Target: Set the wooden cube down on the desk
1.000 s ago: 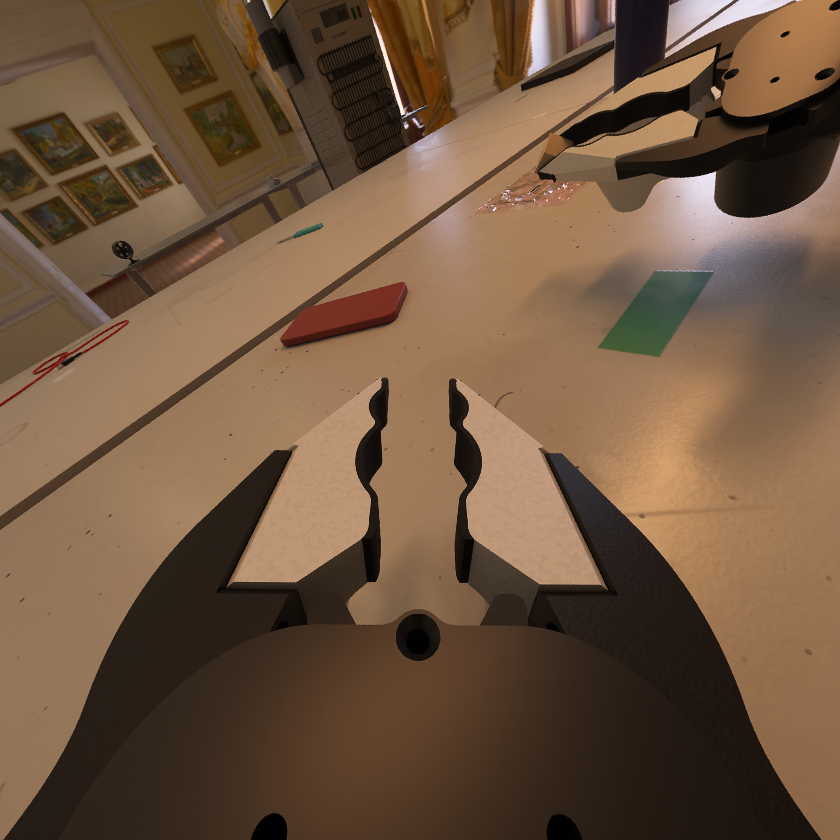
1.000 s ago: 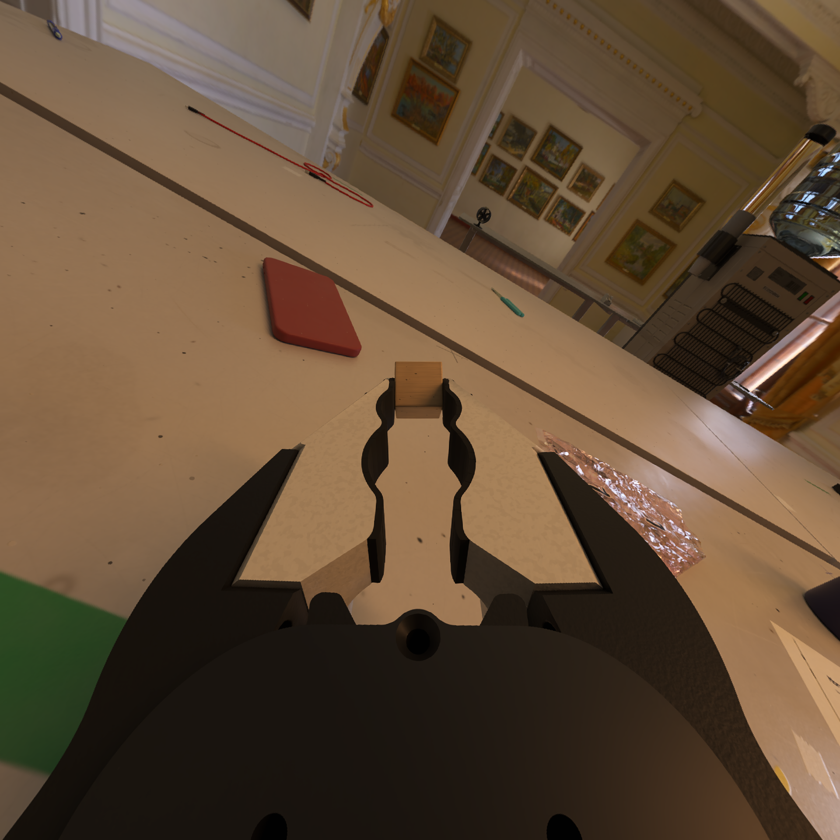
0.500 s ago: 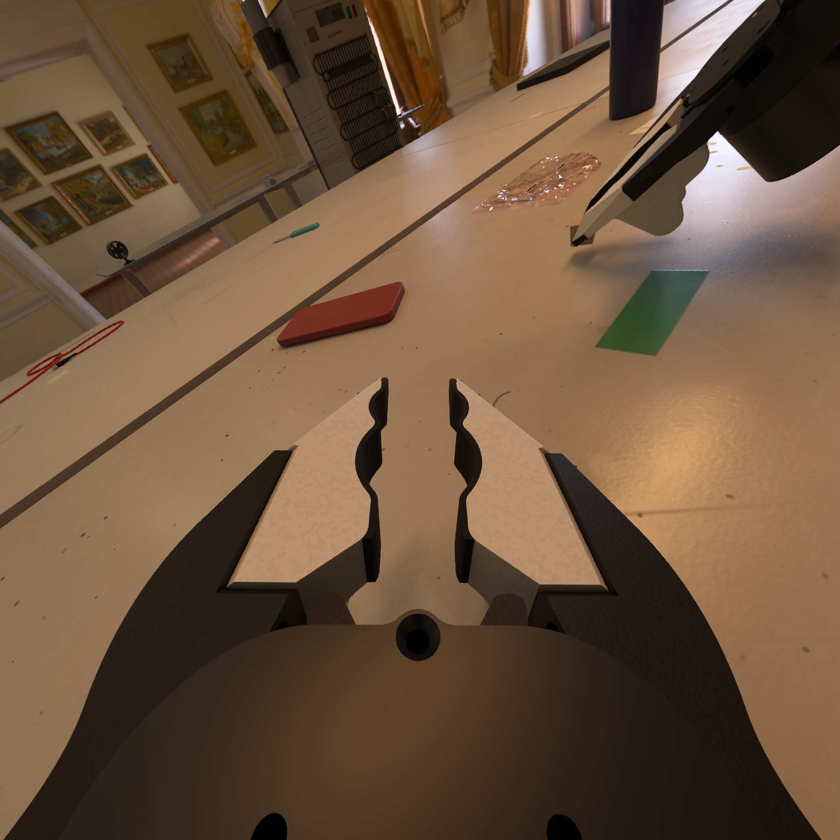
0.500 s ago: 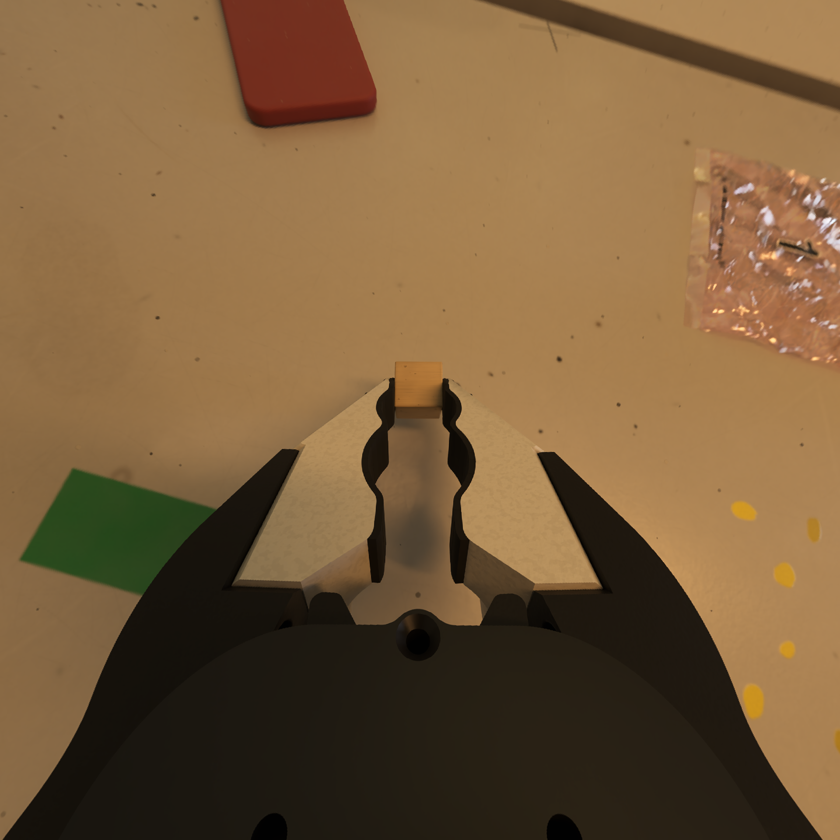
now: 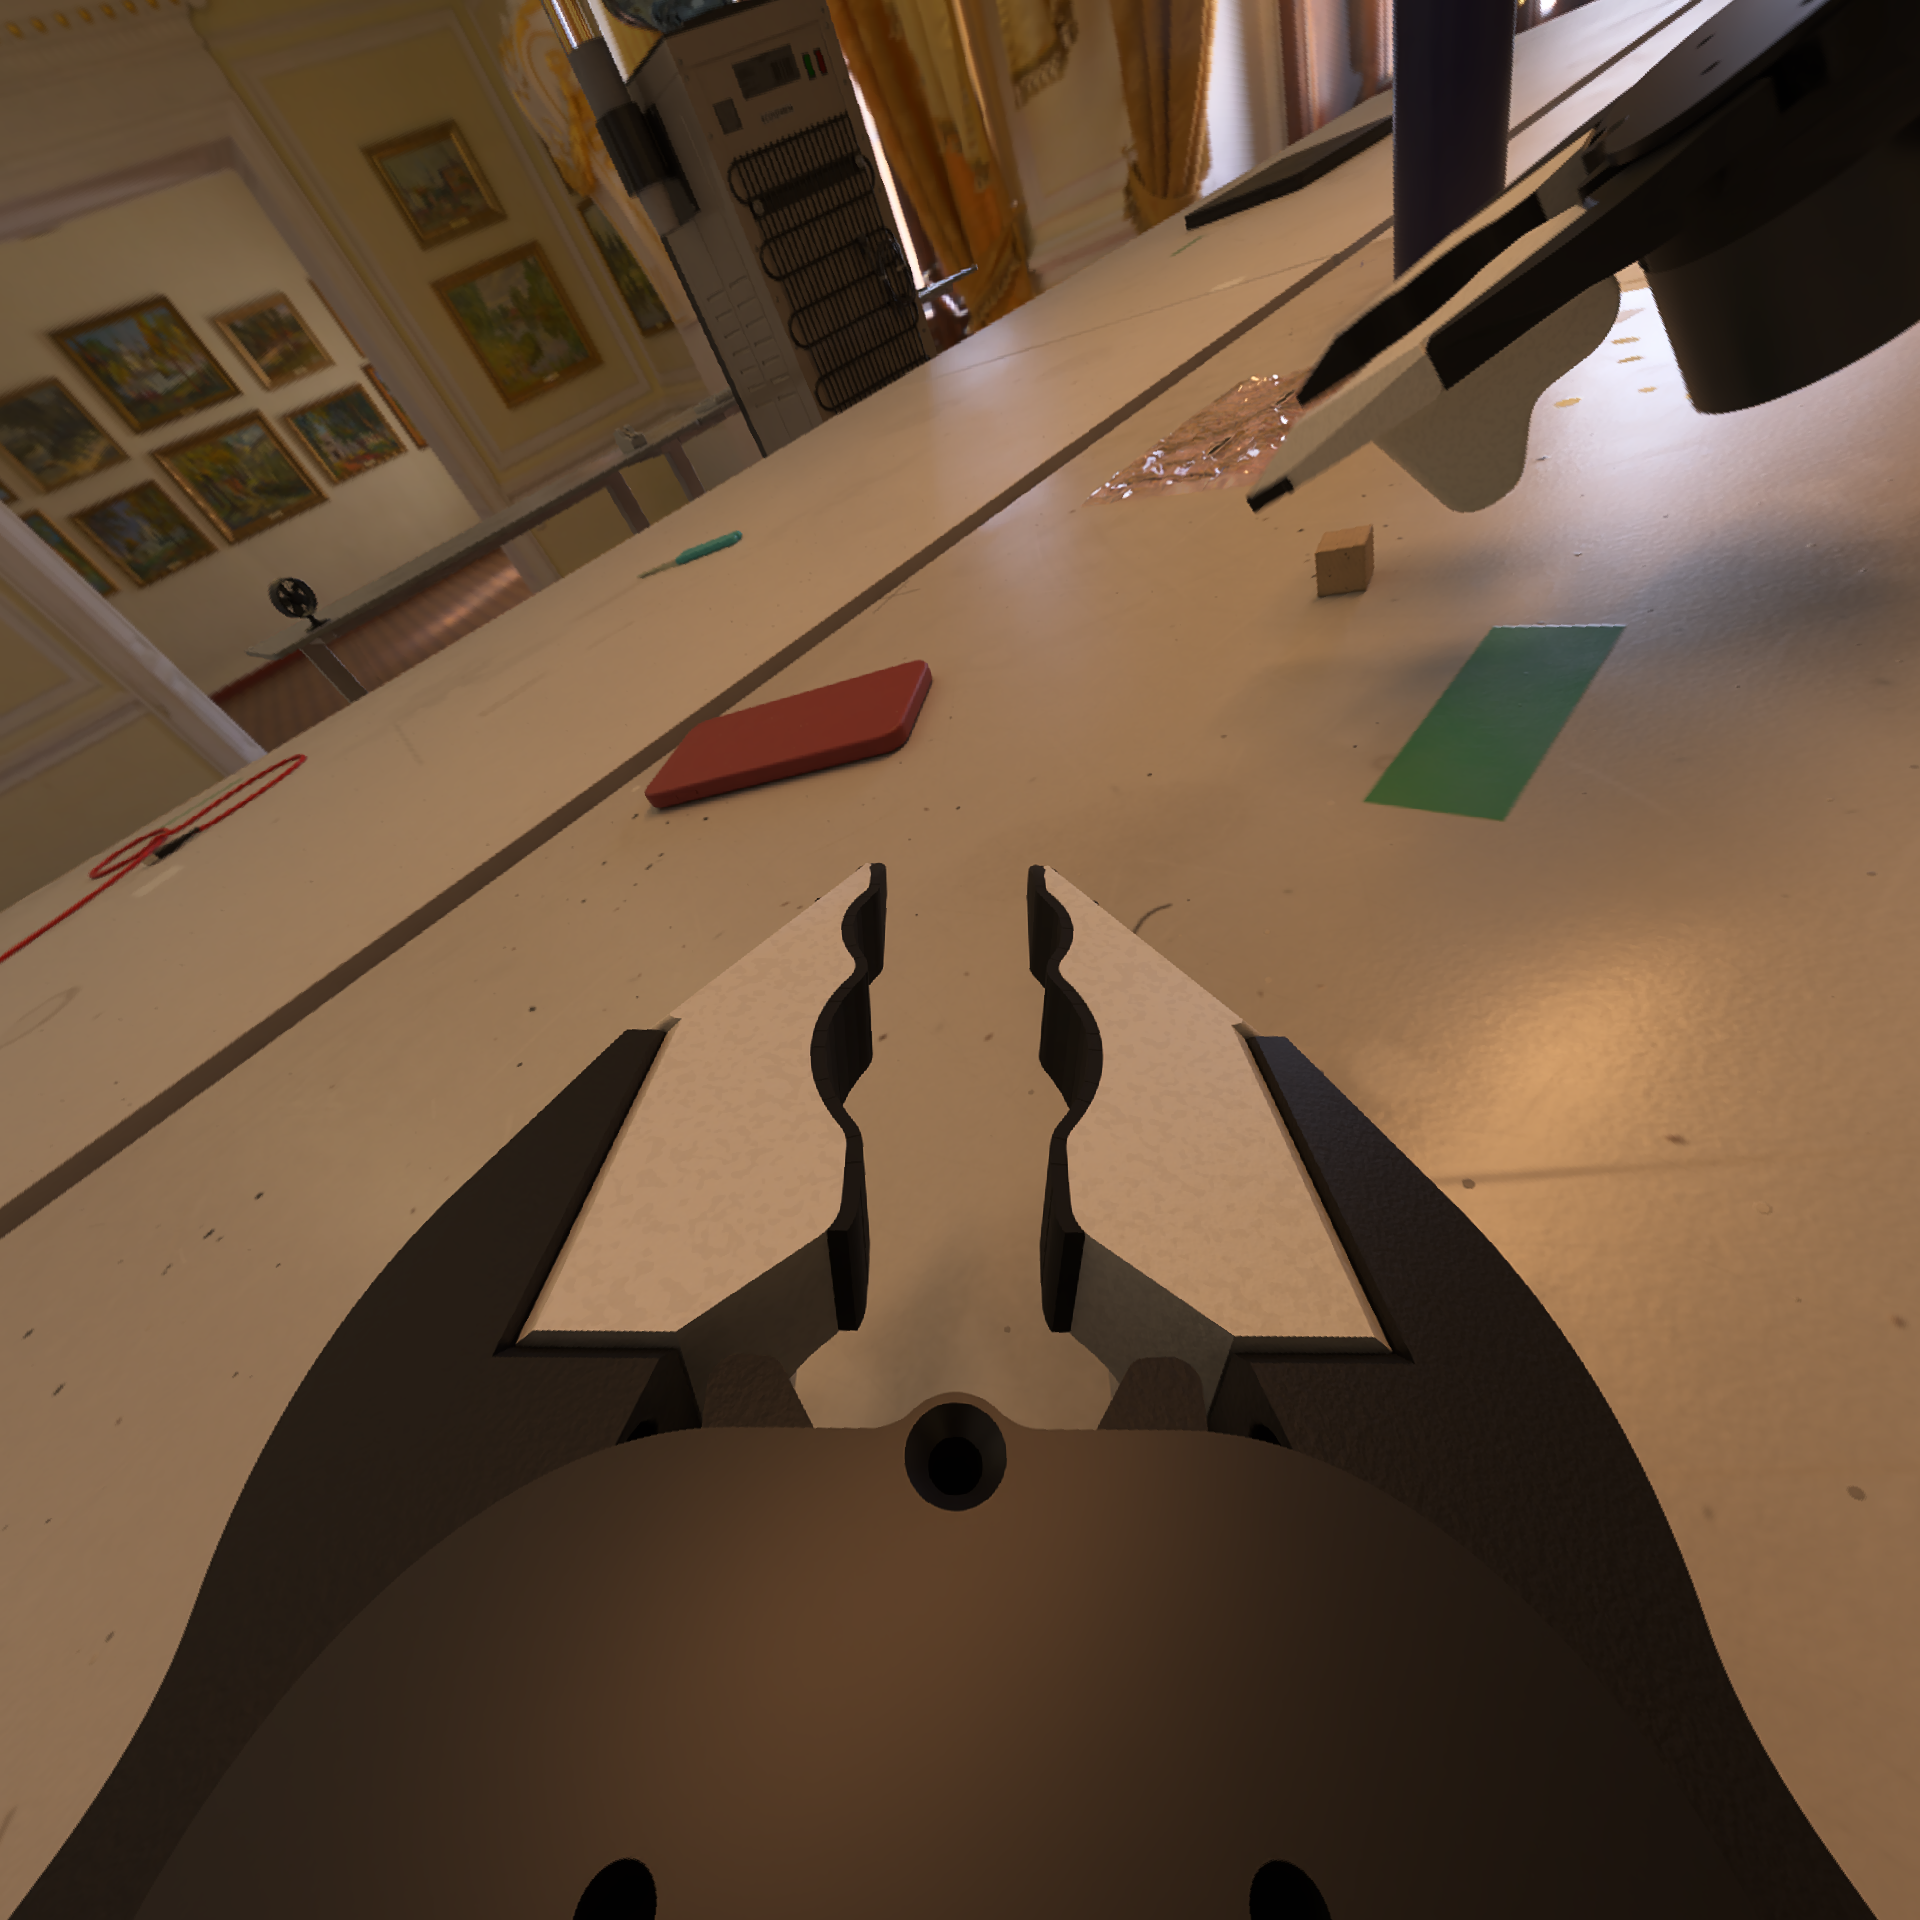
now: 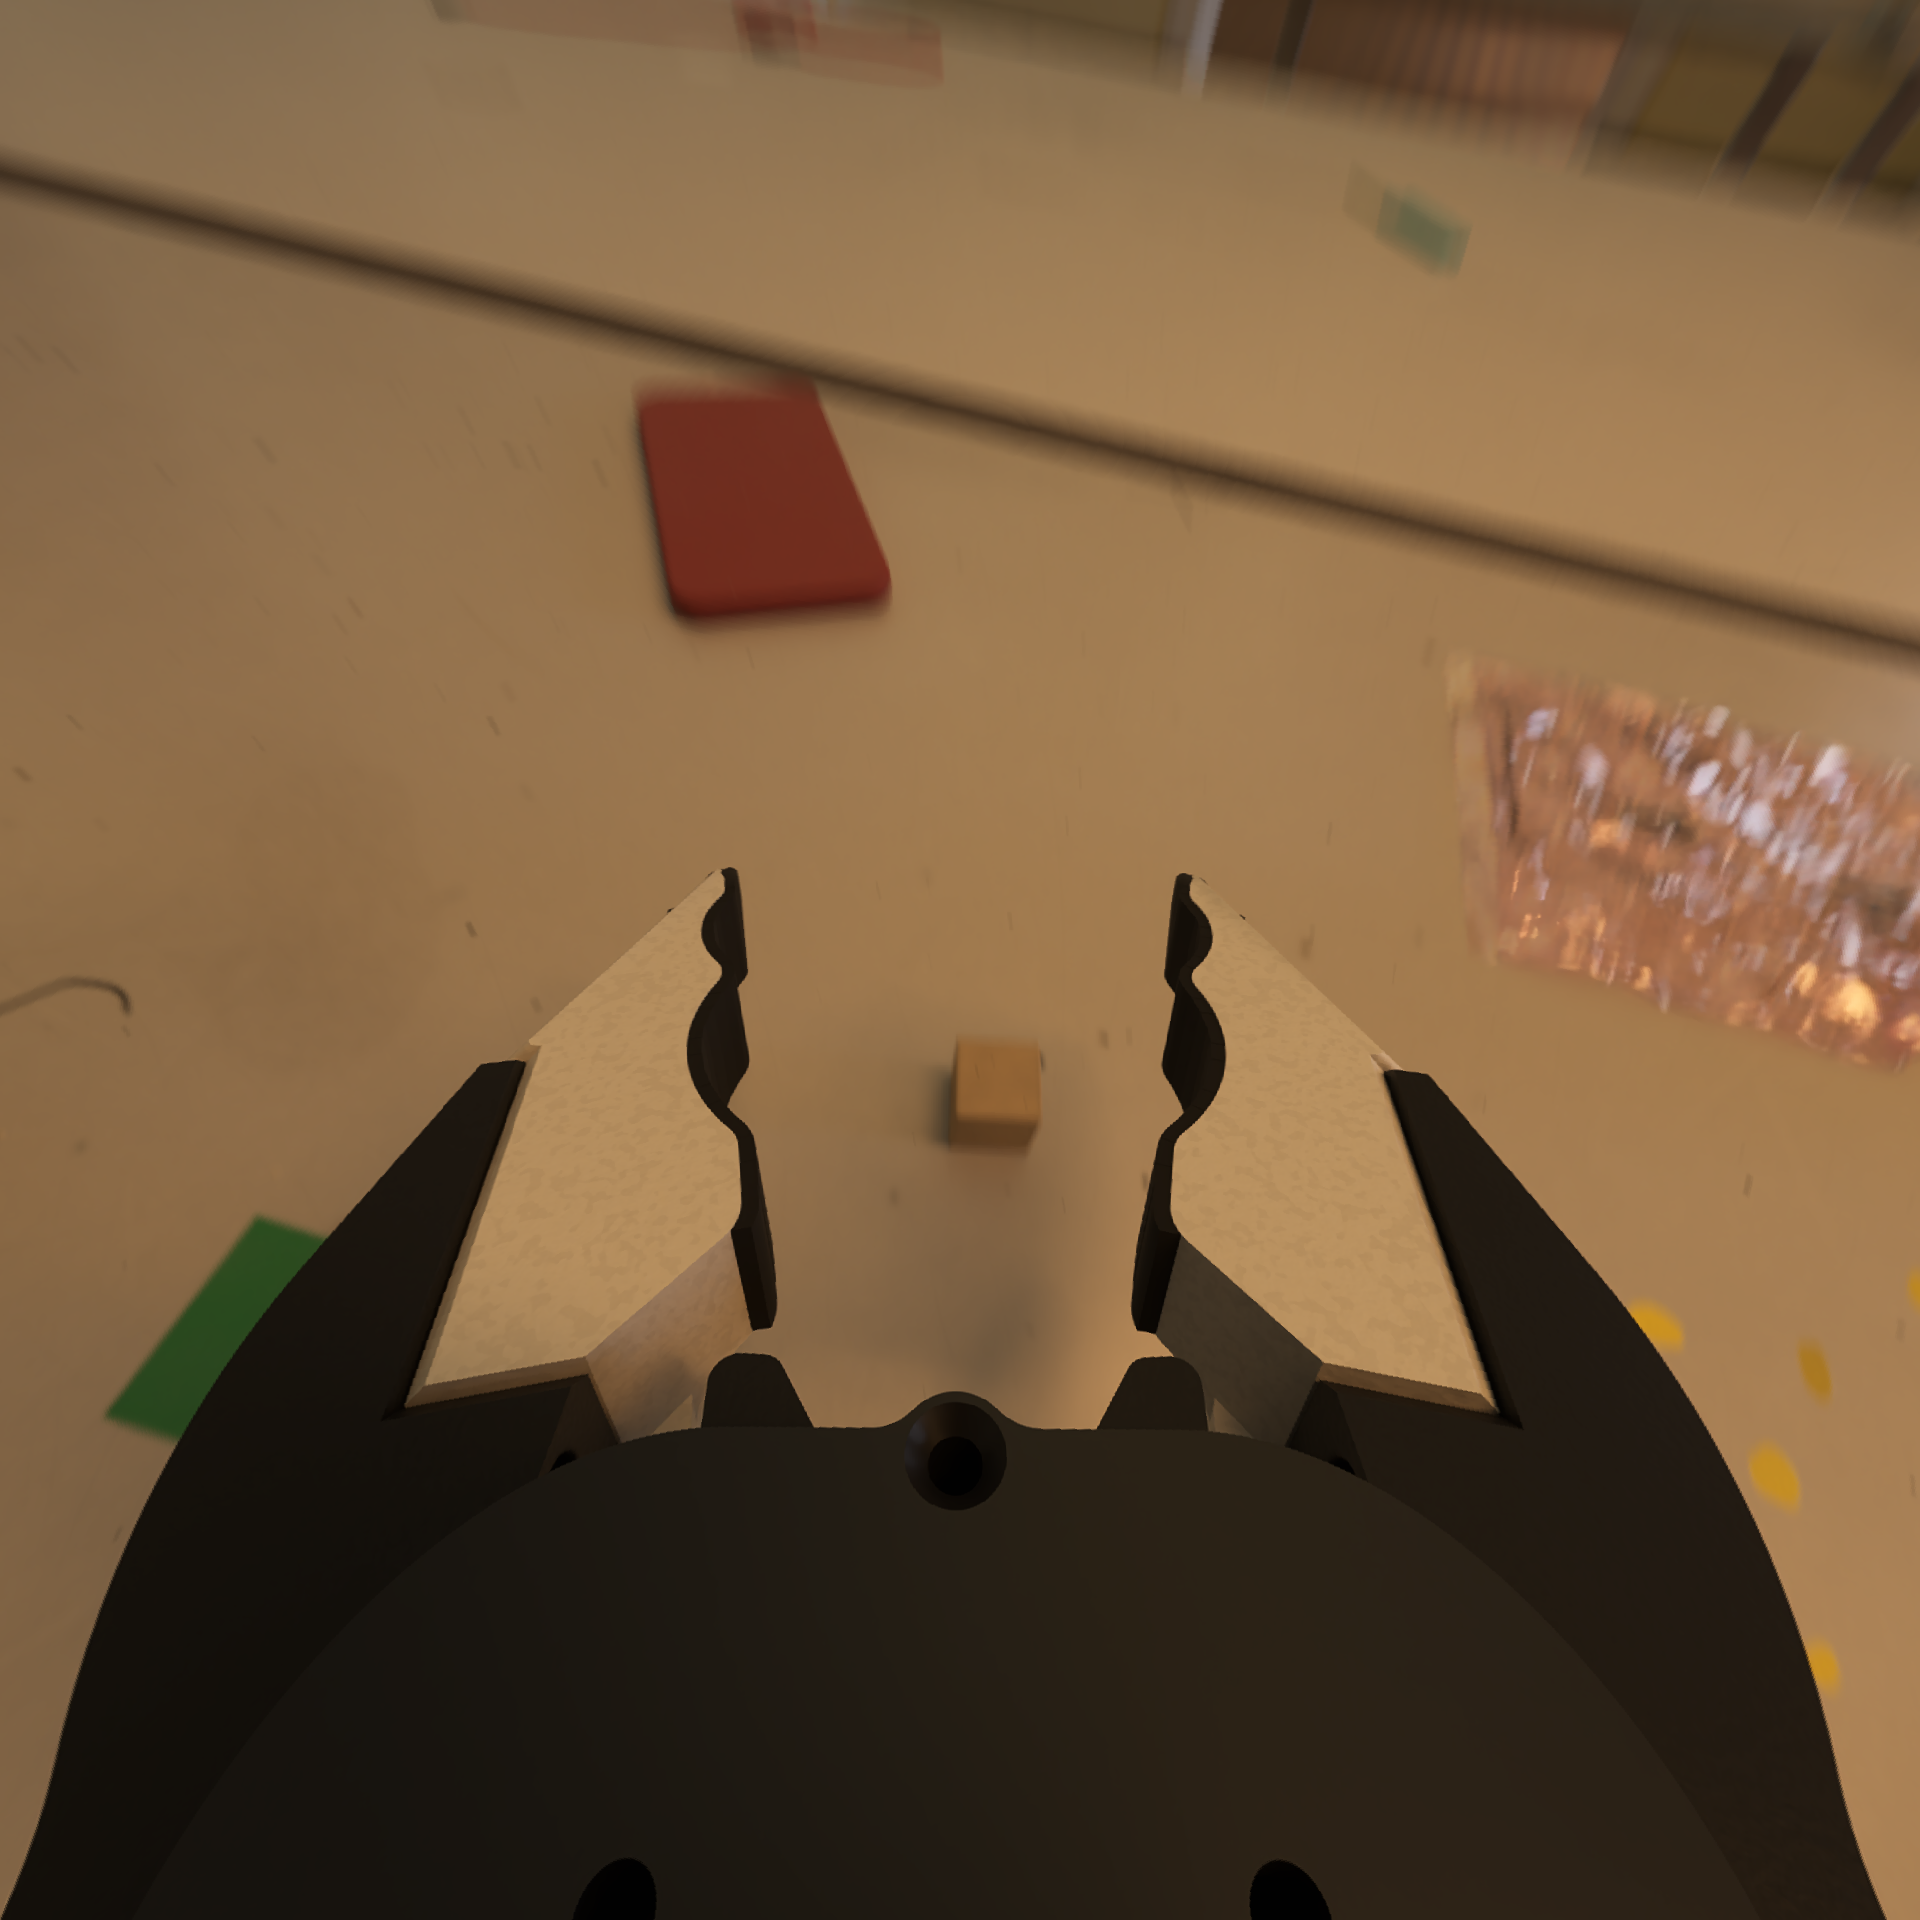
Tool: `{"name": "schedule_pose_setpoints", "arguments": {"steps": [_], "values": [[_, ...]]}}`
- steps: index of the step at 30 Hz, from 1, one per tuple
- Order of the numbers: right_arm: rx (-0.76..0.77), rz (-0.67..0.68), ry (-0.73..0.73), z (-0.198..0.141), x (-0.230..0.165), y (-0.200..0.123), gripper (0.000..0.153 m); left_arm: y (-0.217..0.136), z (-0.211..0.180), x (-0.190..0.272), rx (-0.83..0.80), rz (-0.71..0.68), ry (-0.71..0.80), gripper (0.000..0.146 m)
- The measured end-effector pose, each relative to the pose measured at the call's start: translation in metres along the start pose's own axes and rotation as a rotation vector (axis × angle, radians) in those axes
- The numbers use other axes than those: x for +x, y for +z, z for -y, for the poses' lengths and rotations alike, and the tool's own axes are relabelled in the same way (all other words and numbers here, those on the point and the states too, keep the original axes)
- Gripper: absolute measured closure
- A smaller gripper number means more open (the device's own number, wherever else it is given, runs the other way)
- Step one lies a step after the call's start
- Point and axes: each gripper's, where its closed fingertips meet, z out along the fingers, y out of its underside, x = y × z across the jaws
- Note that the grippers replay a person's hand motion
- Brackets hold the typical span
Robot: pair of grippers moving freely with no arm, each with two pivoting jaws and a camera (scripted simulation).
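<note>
The small wooden cube rests on the beige desk, free of any finger. In the right wrist view it shows between and below my right gripper's spread fingers. The right gripper is open and empty, raised above the cube. In the left wrist view the cube sits far right on the desk, with the right gripper hanging just above it. My left gripper is low over the desk, its jaws a narrow gap apart, holding nothing.
A flat red pad lies left of the cube, also in the right wrist view. A green strip lies near the cube. Crinkled foil lies to its right. A dark cylinder stands far back. A seam crosses the desk.
My right gripper opened and let go of the wooden cube, which now rests on the desk. The gripper then lifted away from it. The left gripper has not moved.
</note>
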Motion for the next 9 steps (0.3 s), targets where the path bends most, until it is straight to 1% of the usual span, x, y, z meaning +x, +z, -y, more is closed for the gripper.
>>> {"name": "schedule_pose_setpoints", "arguments": {"steps": [2,3,4,7,8,9], "values": [[0.2,-0.012,-0.063,0.025,-0.009,-0.007,0.069,0.0,0.001,-0.001,0.011,0.012,0.009,0.119],[0.283,-0.028,-0.102,0.033,-0.014,-0.012,0.074,-0.001,0.002,-0.002,0.015,0.019,0.013,0.12],[0.343,-0.054,-0.151,0.038,-0.018,-0.015,0.086,-0.001,0.002,-0.002,0.017,0.025,0.018,0.121],[0.404,-0.103,-0.312,0.036,-0.029,-0.014,0.138,-0.002,0.004,-0.004,0.029,0.04,0.027,0.122],[0.411,-0.105,-0.352,0.035,-0.031,-0.013,0.151,-0.002,0.006,-0.005,0.039,0.049,0.031,0.123],[0.426,-0.109,-0.371,0.037,-0.032,-0.012,0.153,-0.003,0.008,-0.005,0.051,0.057,0.035,0.124]]}}
